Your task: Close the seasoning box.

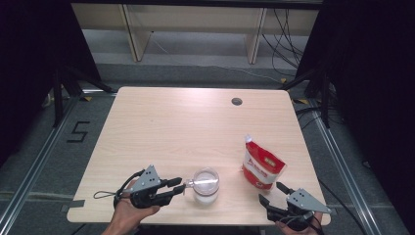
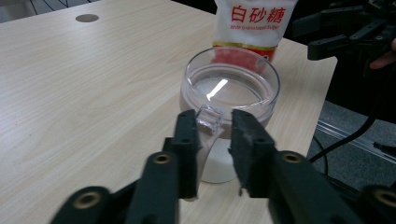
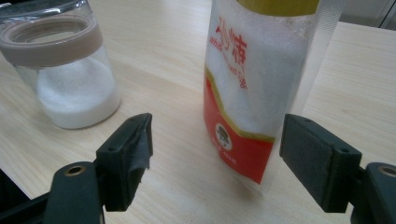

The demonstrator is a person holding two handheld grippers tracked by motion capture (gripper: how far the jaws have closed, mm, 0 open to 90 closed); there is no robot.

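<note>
A glass jar point(image 1: 205, 185) with white sugar in it and a clear lid stands near the table's front edge. My left gripper point(image 1: 180, 186) points at it from the left. In the left gripper view the lid's small clear tab point(image 2: 210, 119) sits between the jaws of the left gripper point(image 2: 215, 135), against the left one, with a gap to the right one. A red and white sugar bag point(image 1: 262, 169) stands upright to the right of the jar. My right gripper point(image 1: 271, 192) lies just in front of the bag, jaws wide apart, with the bag point(image 3: 252, 84) ahead of them untouched.
The wooden table point(image 1: 171, 127) has a round cable hole point(image 1: 237, 101) at the back right. The table's front edge runs just beneath both hands. Black curtains and stands flank the table, with cables on the floor at the right.
</note>
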